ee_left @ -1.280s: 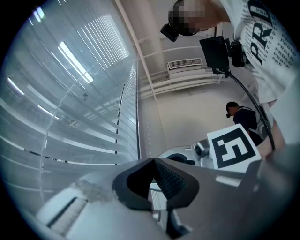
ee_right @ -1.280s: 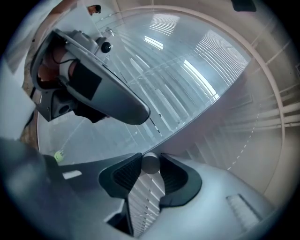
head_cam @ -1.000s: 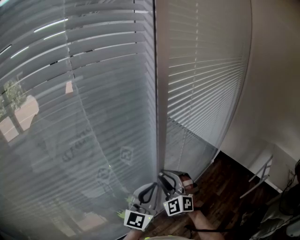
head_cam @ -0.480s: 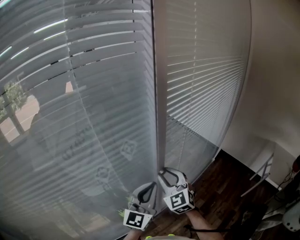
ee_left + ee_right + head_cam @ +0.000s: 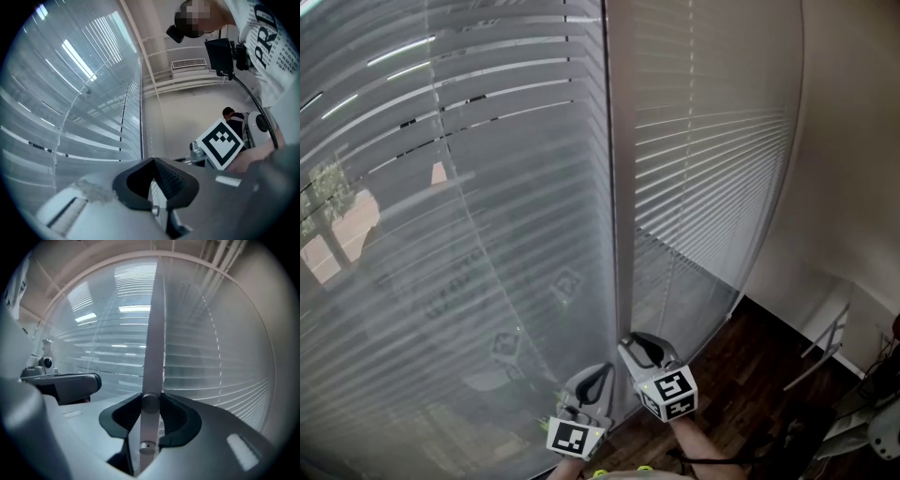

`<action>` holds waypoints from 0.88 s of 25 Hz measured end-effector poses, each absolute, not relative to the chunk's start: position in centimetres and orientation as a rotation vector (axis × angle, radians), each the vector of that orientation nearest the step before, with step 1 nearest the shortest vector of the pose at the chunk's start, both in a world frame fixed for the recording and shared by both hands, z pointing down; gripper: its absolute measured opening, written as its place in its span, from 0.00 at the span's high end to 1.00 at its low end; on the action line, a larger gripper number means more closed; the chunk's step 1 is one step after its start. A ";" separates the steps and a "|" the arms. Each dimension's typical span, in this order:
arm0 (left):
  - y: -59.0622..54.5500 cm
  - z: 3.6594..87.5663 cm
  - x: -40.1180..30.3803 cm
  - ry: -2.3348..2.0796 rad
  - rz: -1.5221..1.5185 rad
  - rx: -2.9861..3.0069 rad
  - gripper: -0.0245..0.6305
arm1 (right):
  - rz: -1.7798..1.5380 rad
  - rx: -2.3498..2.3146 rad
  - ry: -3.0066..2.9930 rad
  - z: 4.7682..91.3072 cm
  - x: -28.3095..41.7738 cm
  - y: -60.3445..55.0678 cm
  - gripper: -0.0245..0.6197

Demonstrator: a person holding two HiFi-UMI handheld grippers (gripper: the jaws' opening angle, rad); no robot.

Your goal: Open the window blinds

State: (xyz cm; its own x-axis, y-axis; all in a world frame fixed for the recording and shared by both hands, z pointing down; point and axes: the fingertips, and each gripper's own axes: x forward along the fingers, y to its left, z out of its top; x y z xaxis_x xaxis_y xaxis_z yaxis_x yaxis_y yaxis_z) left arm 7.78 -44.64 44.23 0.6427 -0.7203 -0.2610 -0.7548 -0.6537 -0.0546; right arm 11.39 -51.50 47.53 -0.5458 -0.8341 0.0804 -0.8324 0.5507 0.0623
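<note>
Grey slatted blinds [image 5: 469,187] cover the window on the left, and a second blind [image 5: 712,141] hangs to the right; their slats are mostly tilted closed. A grey tilt wand [image 5: 152,357] hangs down between the two blinds. My right gripper [image 5: 150,404] is shut on the wand's lower end, and it shows low in the head view [image 5: 630,345]. My left gripper [image 5: 602,370] stands just left of it near the blind. Its jaws [image 5: 153,161] meet at the tips with nothing visible between them.
Dark wooden floor [image 5: 750,375] lies below the blinds on the right. A white wall [image 5: 853,141] runs along the right side, with a white rack [image 5: 825,347] at its foot. The right gripper's marker cube [image 5: 219,143] shows close beside the left gripper.
My right gripper has rolled around the wand while keeping hold of it, so its marker cube now faces a different way. The left gripper has stayed where it was.
</note>
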 end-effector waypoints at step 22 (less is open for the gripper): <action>-44.8 43.8 8.0 1.194 0.308 -2.686 0.97 | -0.802 1.165 -2.240 46.7 10.1 -49.5 0.75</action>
